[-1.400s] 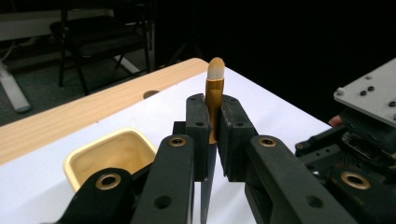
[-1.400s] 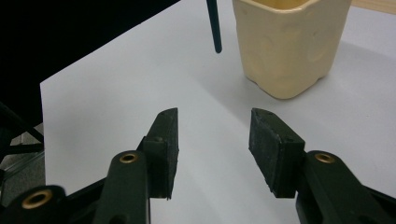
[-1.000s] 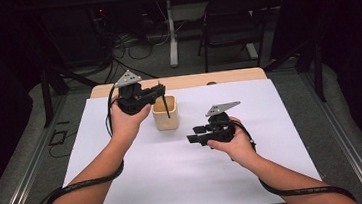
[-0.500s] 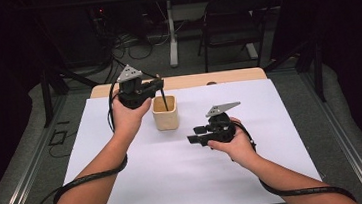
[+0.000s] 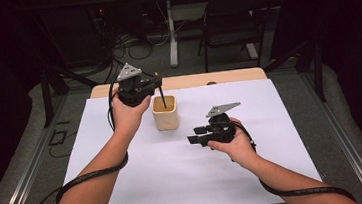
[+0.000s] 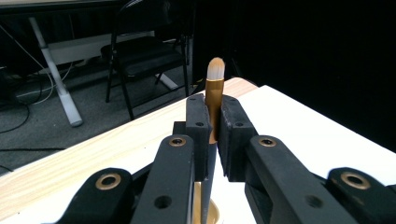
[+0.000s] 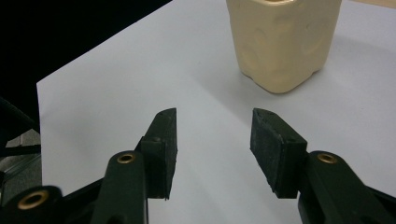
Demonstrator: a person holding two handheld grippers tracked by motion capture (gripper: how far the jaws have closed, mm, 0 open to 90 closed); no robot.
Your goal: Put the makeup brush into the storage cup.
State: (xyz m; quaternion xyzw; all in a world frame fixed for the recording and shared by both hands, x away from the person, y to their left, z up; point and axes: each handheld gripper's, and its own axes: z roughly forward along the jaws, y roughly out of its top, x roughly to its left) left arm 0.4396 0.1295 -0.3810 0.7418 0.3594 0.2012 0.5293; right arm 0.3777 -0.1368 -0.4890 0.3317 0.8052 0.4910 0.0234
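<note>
White paper covers the desk point(image 5: 142, 186), with a dark room, cables and a folding chair point(image 5: 234, 21) behind it at twelve o'clock. From the left tongs point(image 6: 212, 128), the left gripper view shows the two black pads pressed together on a makeup brush point(image 6: 215, 100): its gold ferrule sits between them, the pale bristle tip stands up above them, and the dark handle runs down toward a gold-lined opening below. The high view shows what that camera cannot: the left tongs point(image 5: 156, 80) hang over the cream cup point(image 5: 165, 112), and the brush handle reaches down into its mouth. The cup stands upright near the desk's middle, toward twelve o'clock. The right tongs point(image 7: 212, 140) are spread apart with nothing between them, over bare white paper; in the right gripper view the cup's dimpled cream wall point(image 7: 280, 42) lies ahead at about one o'clock, well clear of the pads. In the high view the right tongs point(image 5: 195, 134) sit at about four o'clock from the cup, pointing toward nine o'clock.
</note>
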